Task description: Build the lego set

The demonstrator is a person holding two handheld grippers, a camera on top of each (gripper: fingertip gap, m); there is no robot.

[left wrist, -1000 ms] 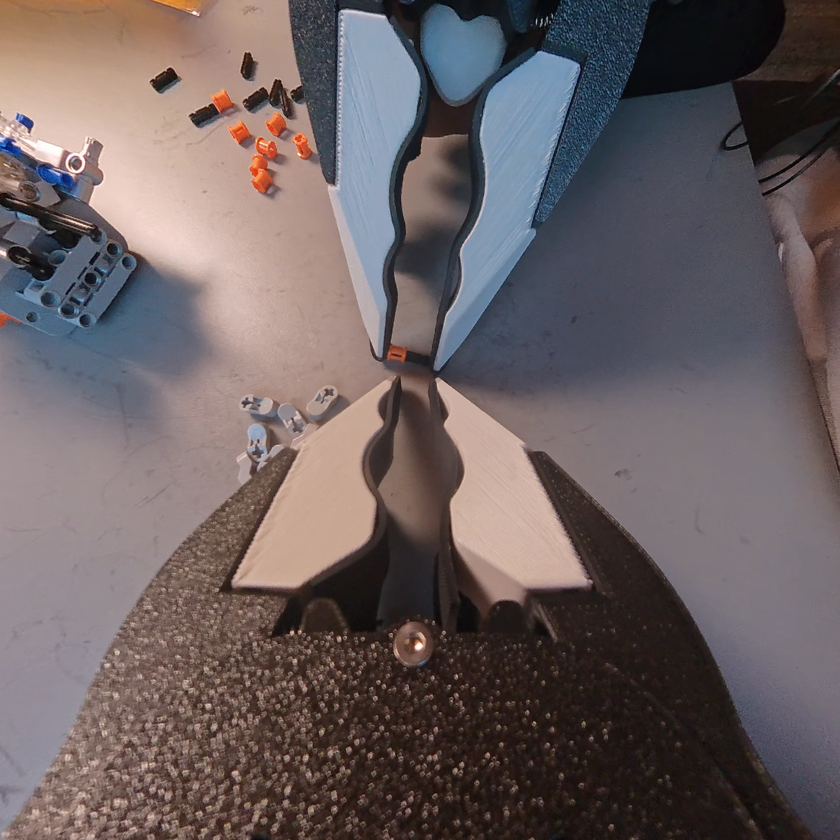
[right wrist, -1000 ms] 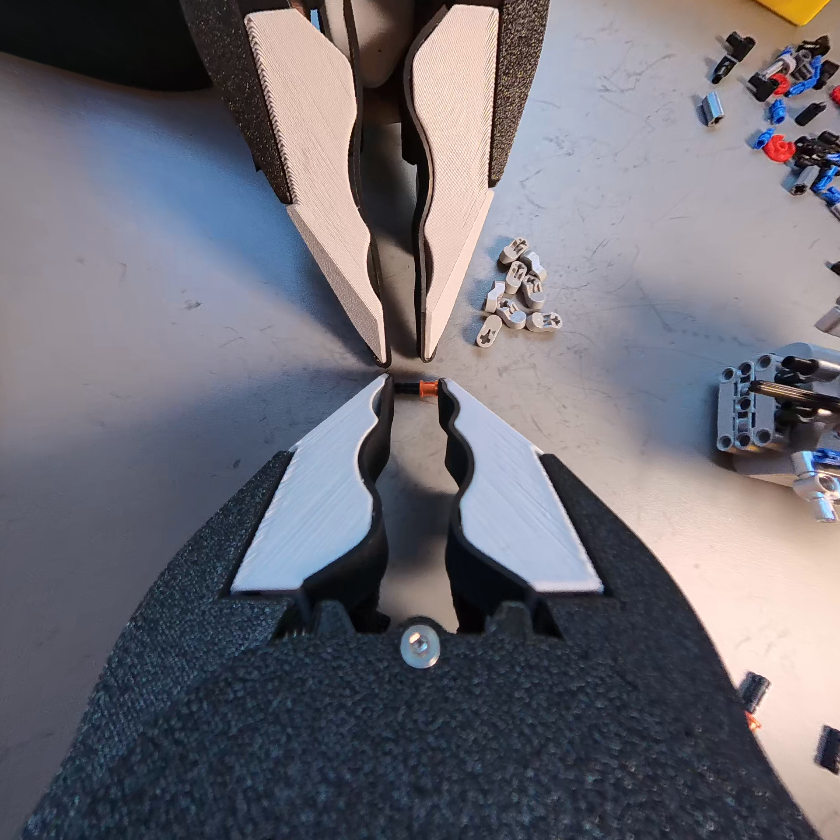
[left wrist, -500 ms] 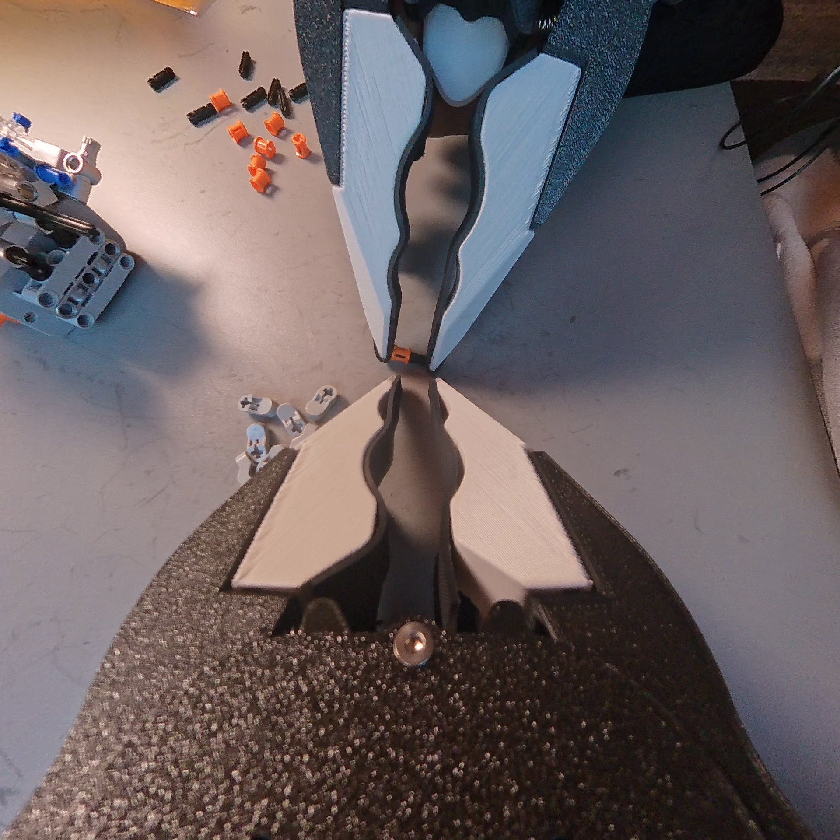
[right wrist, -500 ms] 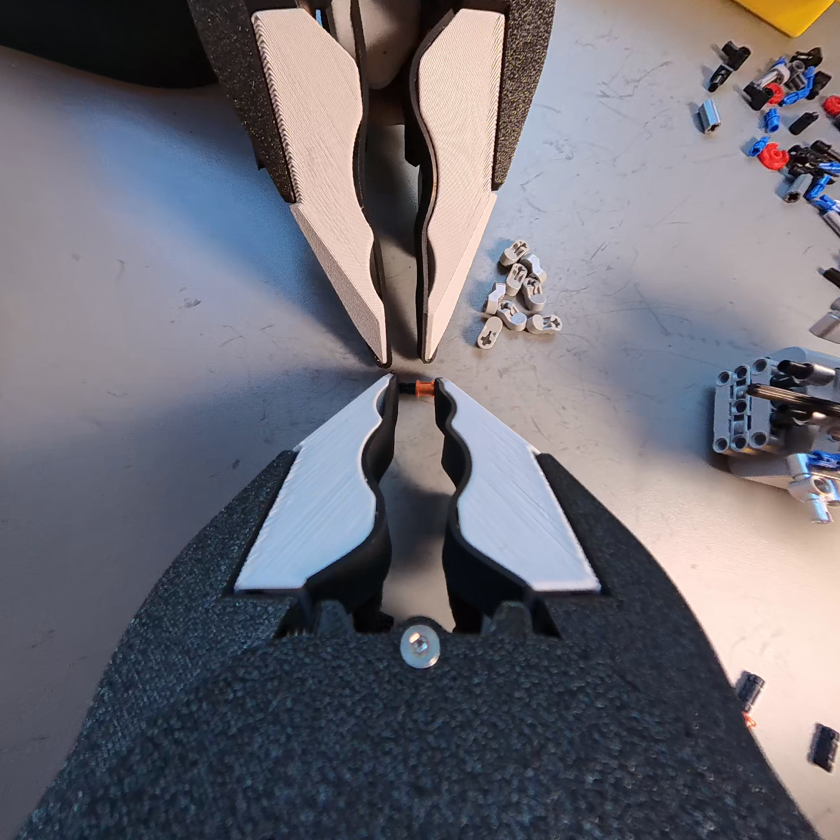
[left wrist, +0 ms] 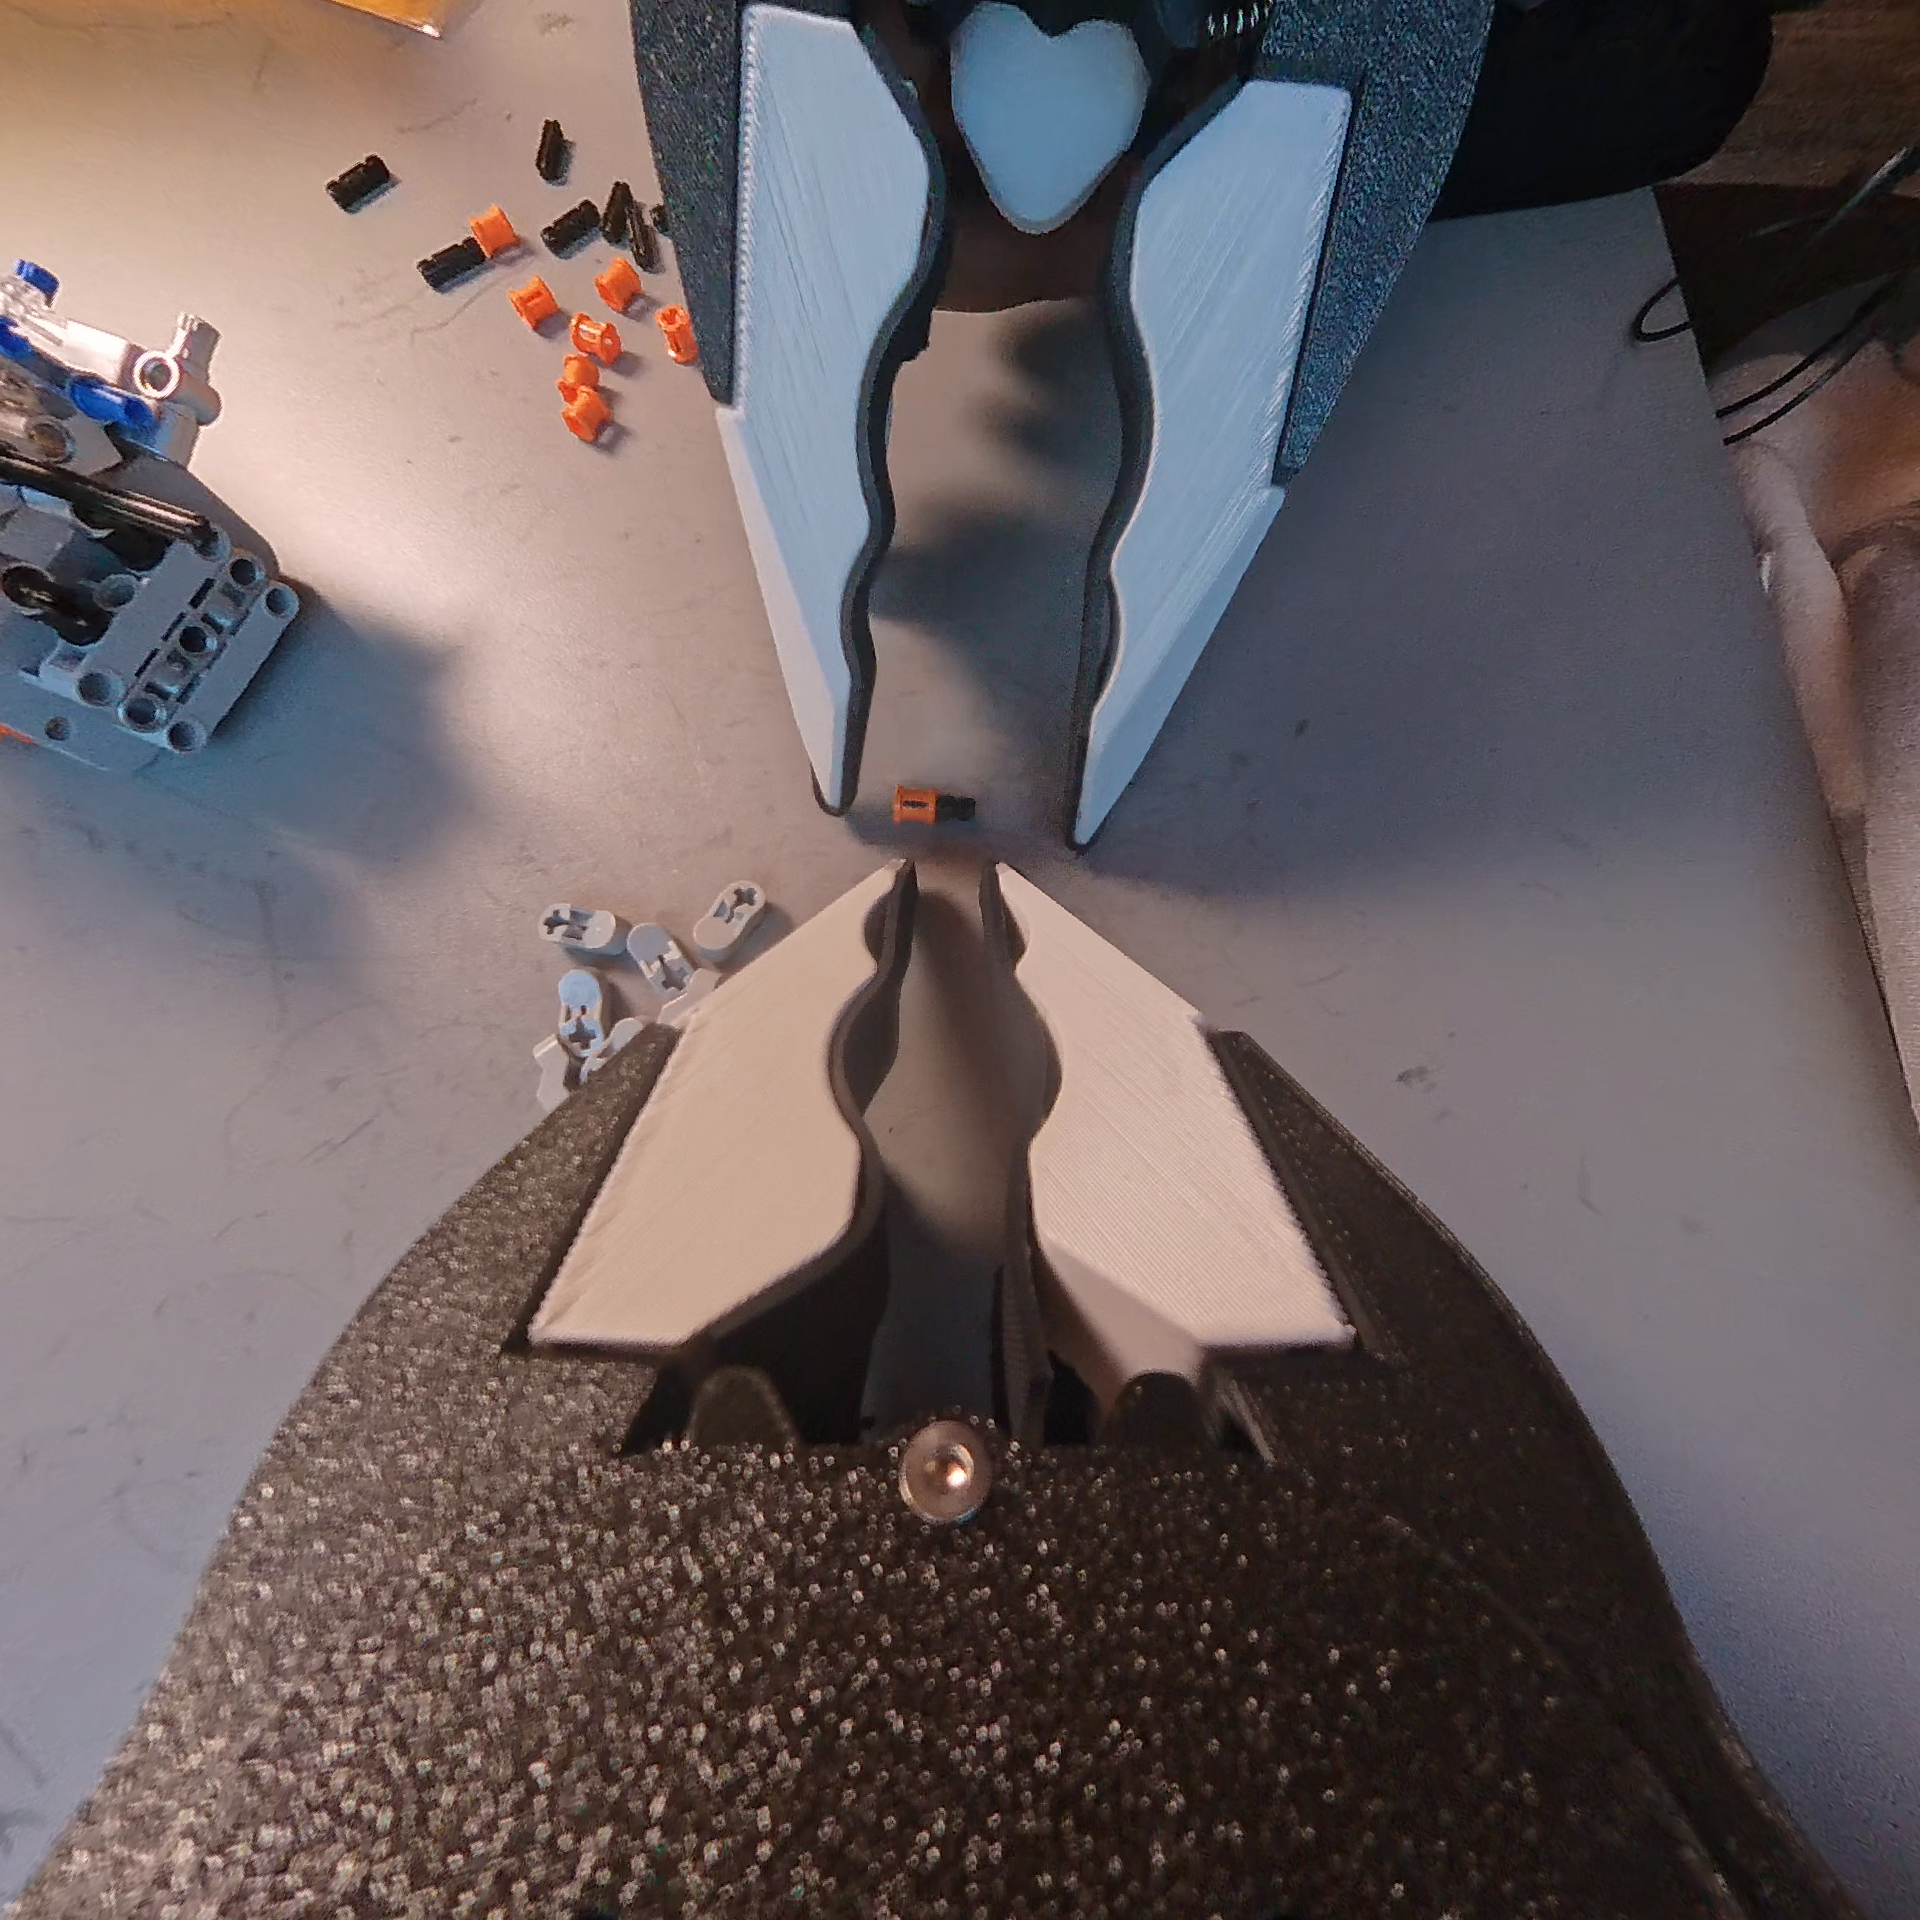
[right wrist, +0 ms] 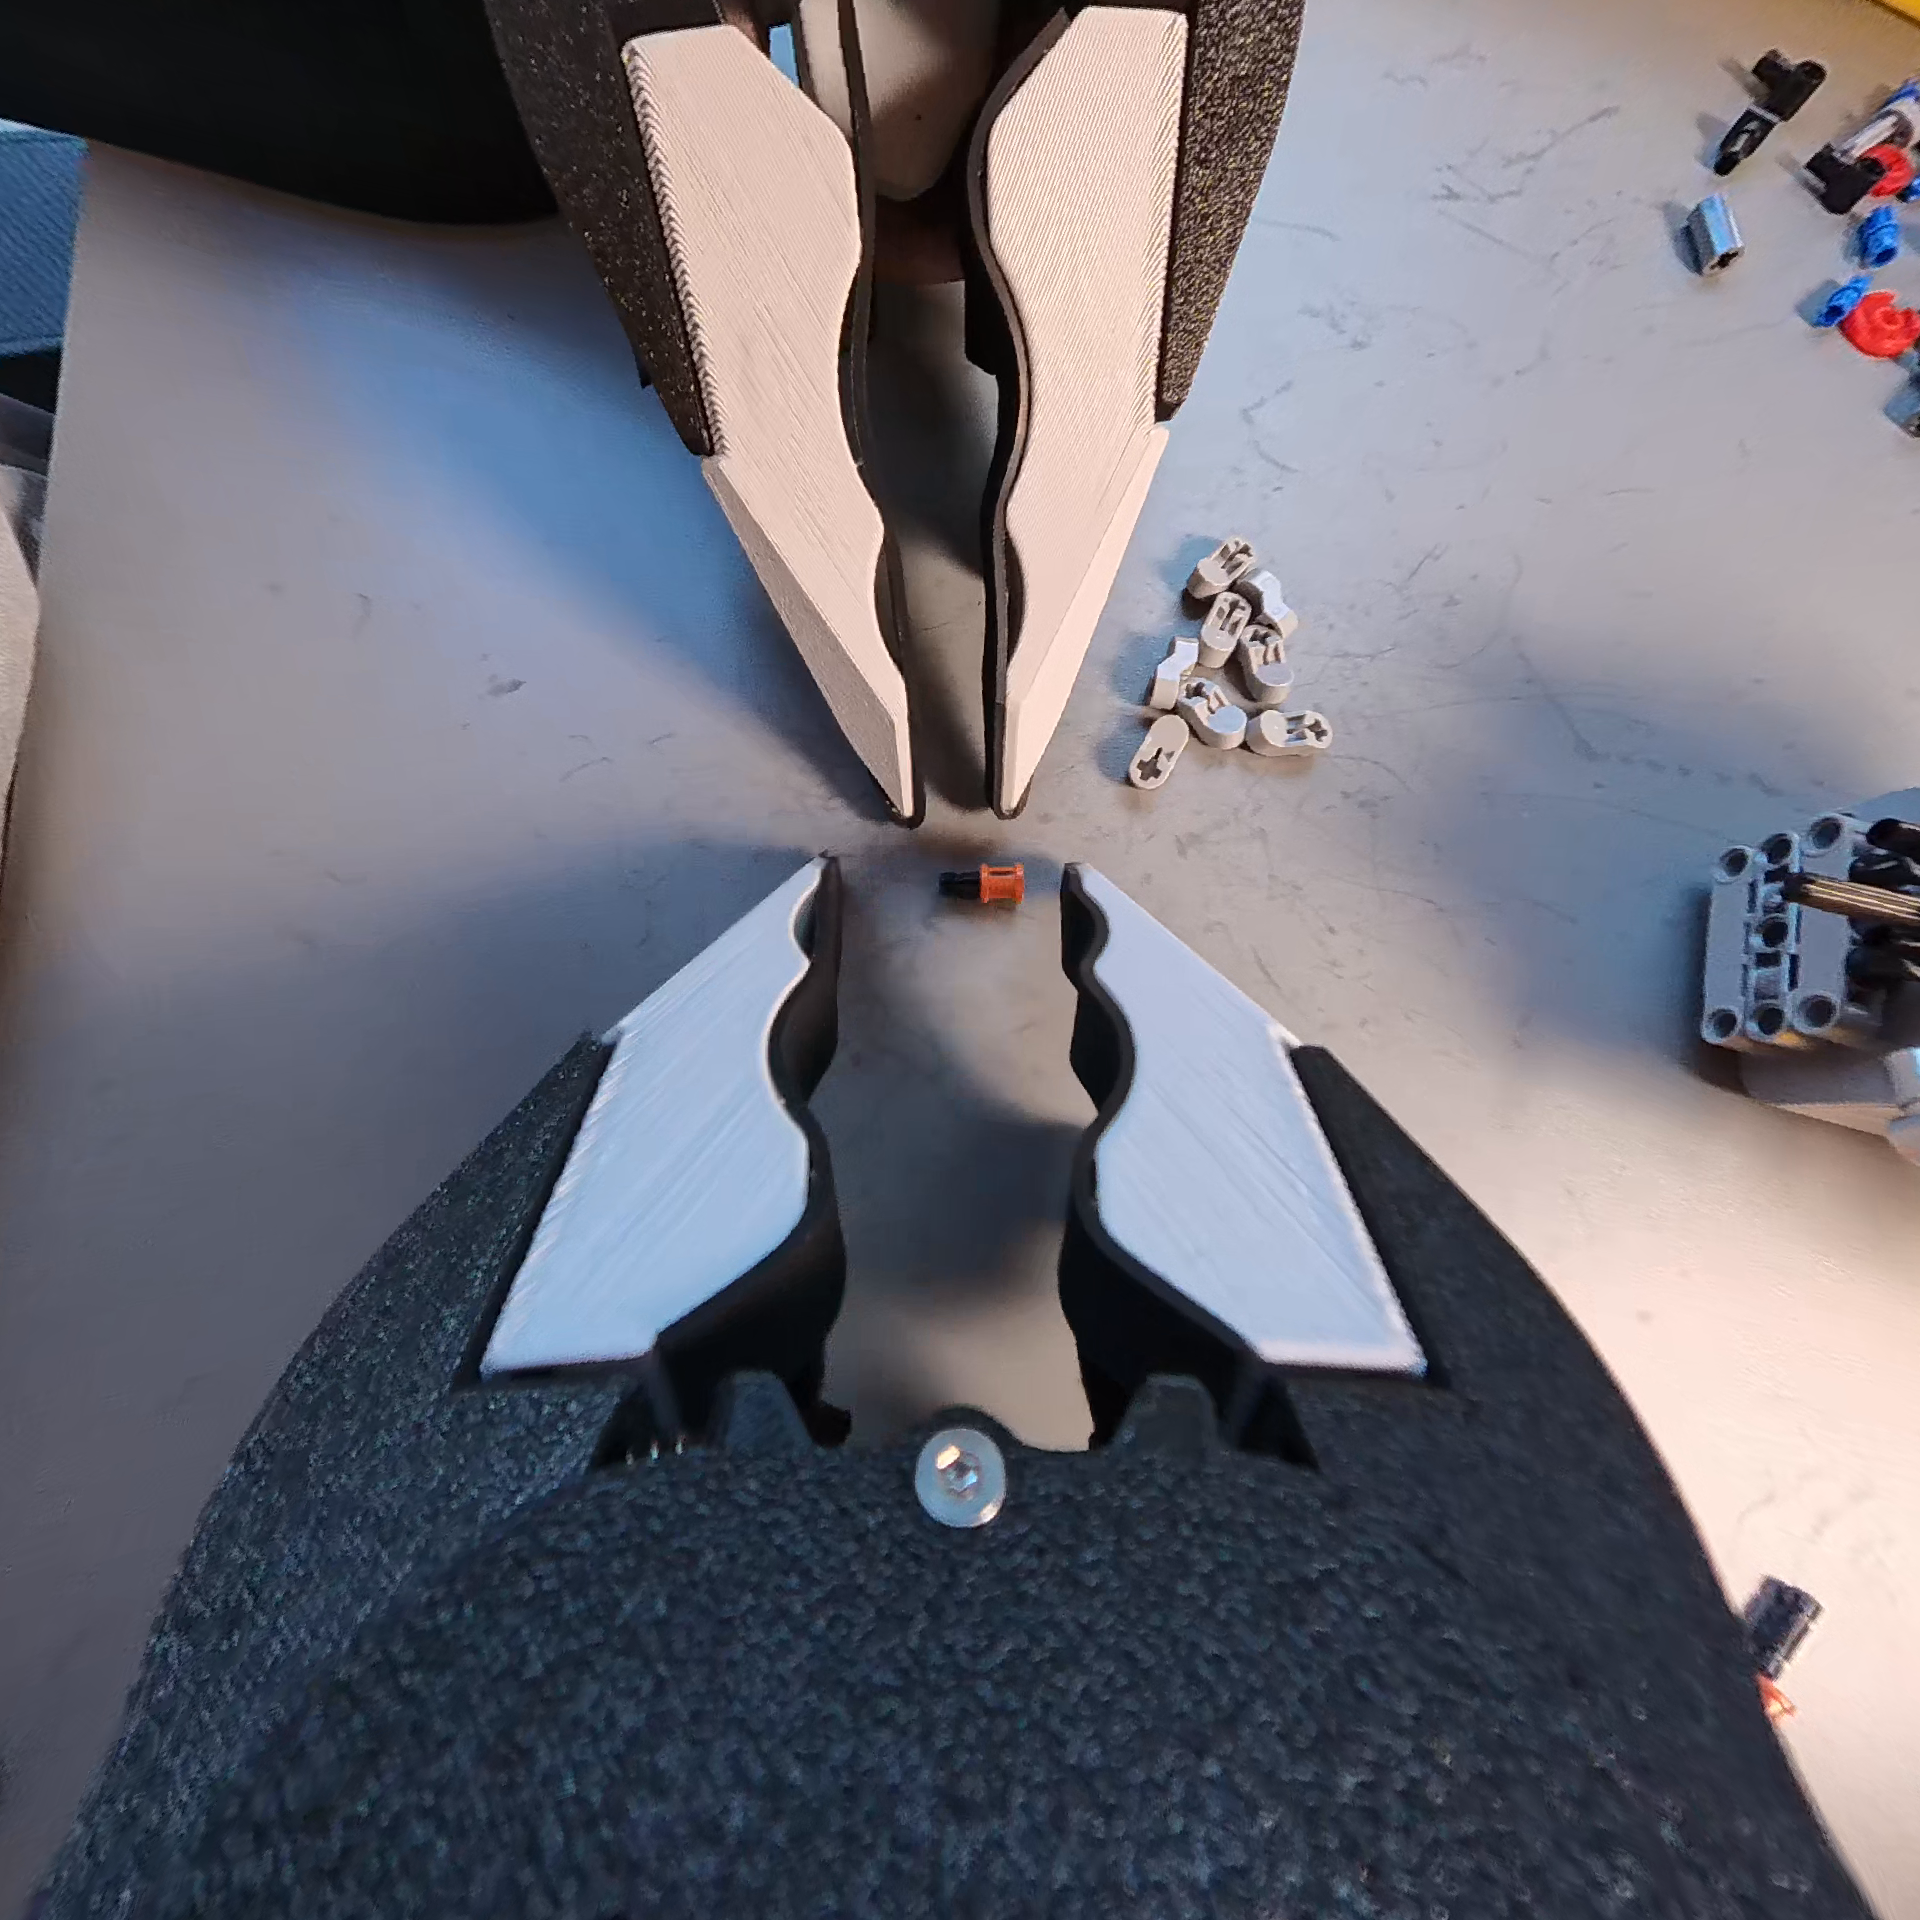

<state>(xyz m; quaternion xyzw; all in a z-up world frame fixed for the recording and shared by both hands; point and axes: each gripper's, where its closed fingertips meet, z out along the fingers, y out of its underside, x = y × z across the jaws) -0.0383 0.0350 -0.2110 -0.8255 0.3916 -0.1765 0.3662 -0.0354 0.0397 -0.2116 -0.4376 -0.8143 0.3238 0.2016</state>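
A small orange bush on a black pin [right wrist: 982,883] lies on the grey table, loose between the tips of my right gripper [right wrist: 948,865], which is open and touches nothing. It also shows in the left wrist view [left wrist: 932,803], between the right gripper's spread tips [left wrist: 958,821]. My left gripper [left wrist: 948,871] faces the right one tip to tip, just short of the pin. Its jaws are nearly together with a narrow gap and hold nothing. It shows from the front in the right wrist view [right wrist: 956,814].
A pile of small grey connectors [right wrist: 1236,665] lies beside the left gripper. A grey beam assembly [left wrist: 114,582] stands farther off. Loose orange bushes and black pins [left wrist: 582,312] lie behind it, and blue, red and black parts [right wrist: 1860,208] lie at the far side. The table edge with cables [left wrist: 1818,208] is close by. The tips of both grippers are at nearly the same place.
My right gripper has opened and let go of the orange-and-black pin, which now lies on the table between its tips. The left gripper has kept its narrow gap.
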